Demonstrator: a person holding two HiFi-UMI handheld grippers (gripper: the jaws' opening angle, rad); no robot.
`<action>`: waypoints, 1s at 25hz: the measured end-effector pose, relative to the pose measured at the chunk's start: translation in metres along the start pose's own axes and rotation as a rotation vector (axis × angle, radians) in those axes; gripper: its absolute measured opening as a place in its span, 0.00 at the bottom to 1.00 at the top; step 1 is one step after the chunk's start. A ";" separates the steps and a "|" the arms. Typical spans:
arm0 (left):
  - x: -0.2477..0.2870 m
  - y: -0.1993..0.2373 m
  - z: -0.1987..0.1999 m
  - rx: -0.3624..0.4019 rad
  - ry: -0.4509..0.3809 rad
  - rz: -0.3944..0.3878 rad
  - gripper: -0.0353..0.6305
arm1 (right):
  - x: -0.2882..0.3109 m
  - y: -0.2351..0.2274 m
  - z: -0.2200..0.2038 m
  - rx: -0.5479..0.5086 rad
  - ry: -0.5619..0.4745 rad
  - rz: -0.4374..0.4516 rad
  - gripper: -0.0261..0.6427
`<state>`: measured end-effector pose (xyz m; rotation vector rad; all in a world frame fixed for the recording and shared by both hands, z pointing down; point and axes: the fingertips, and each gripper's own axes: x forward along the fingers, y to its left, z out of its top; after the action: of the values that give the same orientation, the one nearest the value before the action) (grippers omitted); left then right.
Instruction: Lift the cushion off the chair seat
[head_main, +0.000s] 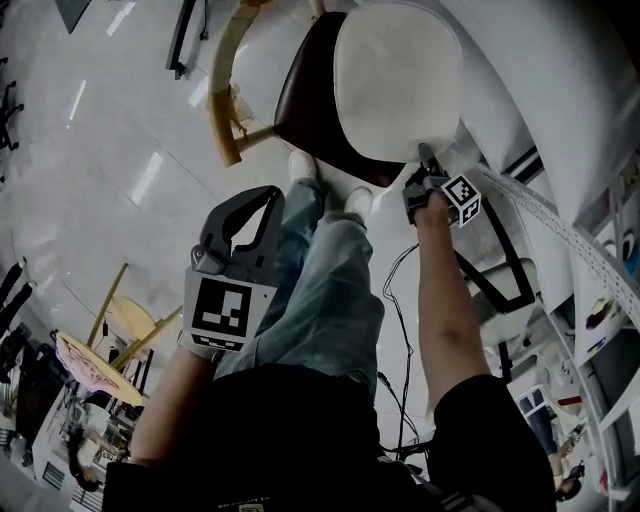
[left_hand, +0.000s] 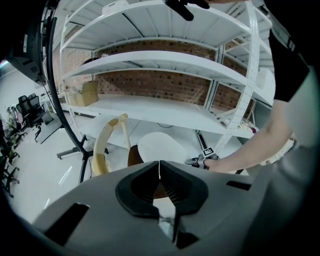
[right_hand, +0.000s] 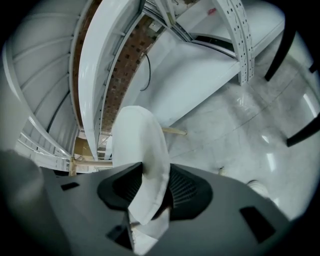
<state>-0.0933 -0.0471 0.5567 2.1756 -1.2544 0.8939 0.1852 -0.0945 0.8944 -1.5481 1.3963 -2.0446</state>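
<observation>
Our right tongs (head_main: 427, 160) pinch the white cushion (head_main: 398, 80) at its near edge, by the near right corner of the brown chair seat (head_main: 305, 105). The cushion lies over that seat's right side. Our left tongs (left_hand: 159, 169) are pressed together on nothing, well apart from the chair, over our legs (head_main: 330, 290).

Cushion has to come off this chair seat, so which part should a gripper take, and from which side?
Take the cushion by its thin rim, from the open side away from the curved backrest. It lies flat on the seat, so only the edge fits between jaws; the right gripper is shut on that rim.
</observation>
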 end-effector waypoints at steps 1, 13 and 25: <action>0.000 0.001 0.000 -0.001 0.001 0.001 0.07 | -0.001 0.000 0.000 0.004 -0.004 0.000 0.28; -0.007 0.004 0.006 -0.003 -0.014 0.011 0.07 | -0.014 0.031 -0.004 -0.005 -0.025 0.123 0.15; -0.016 0.003 0.019 -0.003 -0.045 0.019 0.07 | -0.033 0.073 -0.006 -0.032 -0.042 0.206 0.13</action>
<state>-0.0960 -0.0523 0.5329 2.1958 -1.2987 0.8542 0.1688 -0.1075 0.8170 -1.3864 1.5106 -1.8677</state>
